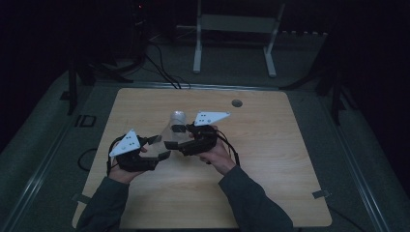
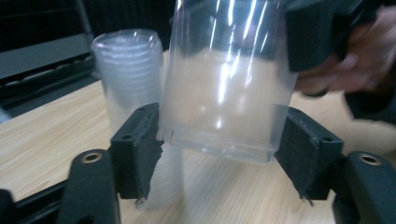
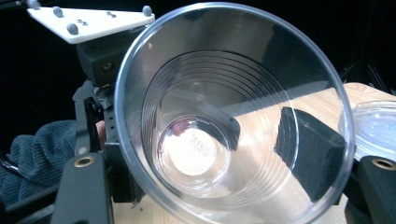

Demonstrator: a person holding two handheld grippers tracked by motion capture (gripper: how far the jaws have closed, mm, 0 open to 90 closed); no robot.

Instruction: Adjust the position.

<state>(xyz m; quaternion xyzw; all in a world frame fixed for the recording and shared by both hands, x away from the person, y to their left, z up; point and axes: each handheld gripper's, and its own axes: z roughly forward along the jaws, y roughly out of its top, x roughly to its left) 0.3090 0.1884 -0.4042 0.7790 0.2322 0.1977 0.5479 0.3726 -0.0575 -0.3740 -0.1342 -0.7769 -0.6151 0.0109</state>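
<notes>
Now we see the clear plastic cup point(image 2: 224, 88) above the table point(image 1: 270, 159) — right gripper point(image 1: 170, 136) clamps its rim, left gripper point(image 1: 160, 148) jaws stand apart around its base, cup stack point(image 2: 128, 70) behind.

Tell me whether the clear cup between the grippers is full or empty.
Empty: in the right gripper view the clear cup shows its bare bottom and the table through its wall.

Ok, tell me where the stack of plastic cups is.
In the high view the stack of cups stands upright near the table's middle, just beyond the two grippers; in the left gripper view it is behind the single clear cup, to its left.
</notes>
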